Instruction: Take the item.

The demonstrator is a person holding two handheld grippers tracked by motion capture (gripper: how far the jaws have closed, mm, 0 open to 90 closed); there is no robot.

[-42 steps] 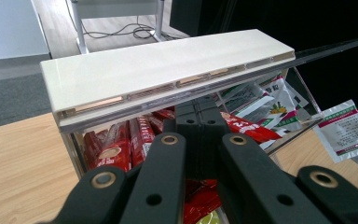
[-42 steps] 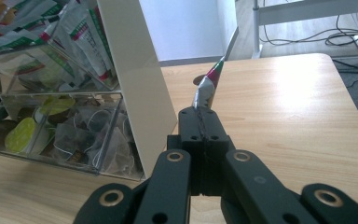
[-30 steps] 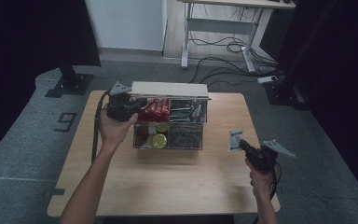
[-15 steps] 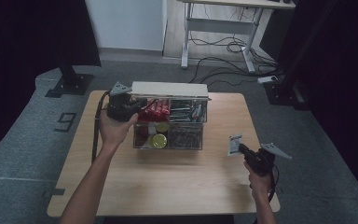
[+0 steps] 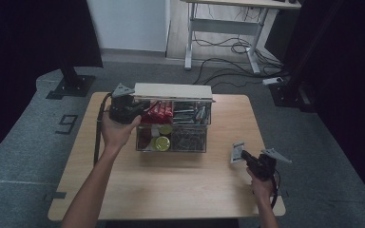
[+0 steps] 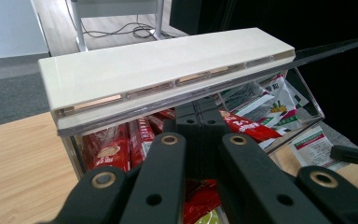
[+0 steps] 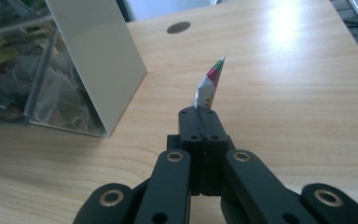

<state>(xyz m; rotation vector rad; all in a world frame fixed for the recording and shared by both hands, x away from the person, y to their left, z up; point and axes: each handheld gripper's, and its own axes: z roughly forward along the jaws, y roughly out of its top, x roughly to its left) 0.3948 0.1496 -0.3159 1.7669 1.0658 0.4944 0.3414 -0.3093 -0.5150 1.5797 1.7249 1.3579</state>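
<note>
Now: right gripper [image 7: 200, 114] pinches packet [image 7: 209, 86] | left gripper [image 6: 199, 122] at box [image 6: 168, 74]

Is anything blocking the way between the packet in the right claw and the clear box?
Nothing visible. The right claw holds the packet over bare table right of the clear box, and the left claw holds the lid up.

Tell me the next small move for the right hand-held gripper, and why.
Probably carry the packet left toward the clear box. The right hand-held gripper is shut on it above the table, and the left hand-held gripper seems to hold the lid up.
</note>
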